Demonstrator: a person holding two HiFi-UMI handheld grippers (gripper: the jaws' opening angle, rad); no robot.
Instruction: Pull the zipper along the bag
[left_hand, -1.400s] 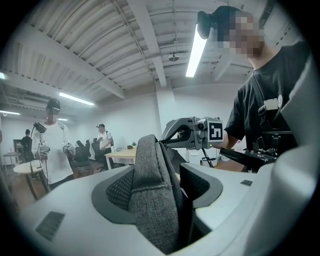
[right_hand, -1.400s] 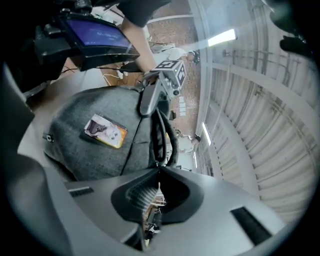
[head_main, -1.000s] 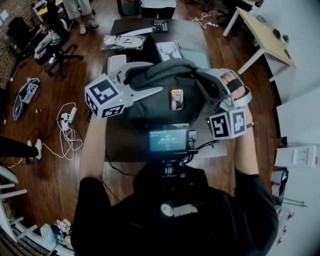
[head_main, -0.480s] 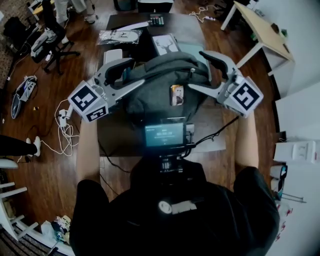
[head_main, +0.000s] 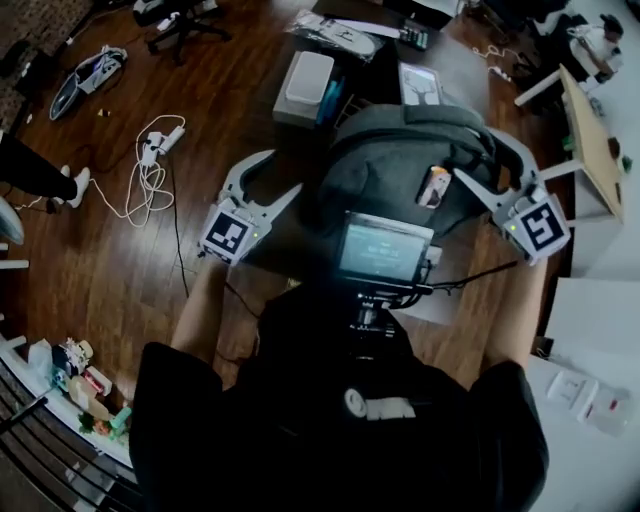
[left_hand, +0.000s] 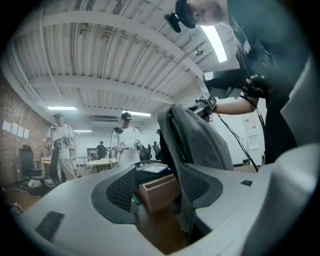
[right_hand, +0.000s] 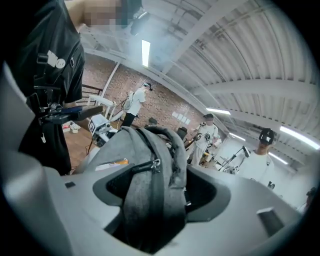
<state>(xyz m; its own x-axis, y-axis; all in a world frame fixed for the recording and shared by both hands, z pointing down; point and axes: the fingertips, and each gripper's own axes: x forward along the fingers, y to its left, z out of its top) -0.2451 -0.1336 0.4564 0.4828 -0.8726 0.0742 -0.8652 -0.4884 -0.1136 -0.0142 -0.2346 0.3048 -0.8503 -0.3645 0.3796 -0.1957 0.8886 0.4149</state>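
No grip on zipper pull (right_hand: 155, 164) — right hand-held gripper (right_hand: 160, 189) jaws just closing in, loose around backpack (head_main: 400, 170); left hand-held gripper (left_hand: 157, 185) open, empty — zip progress unclear.

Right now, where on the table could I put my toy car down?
The barest spot is the small strip of table left of the backpack, between the white box and the left gripper. The far end is crowded: box, plastic packet, calculator and a card. The backpack fills the middle.
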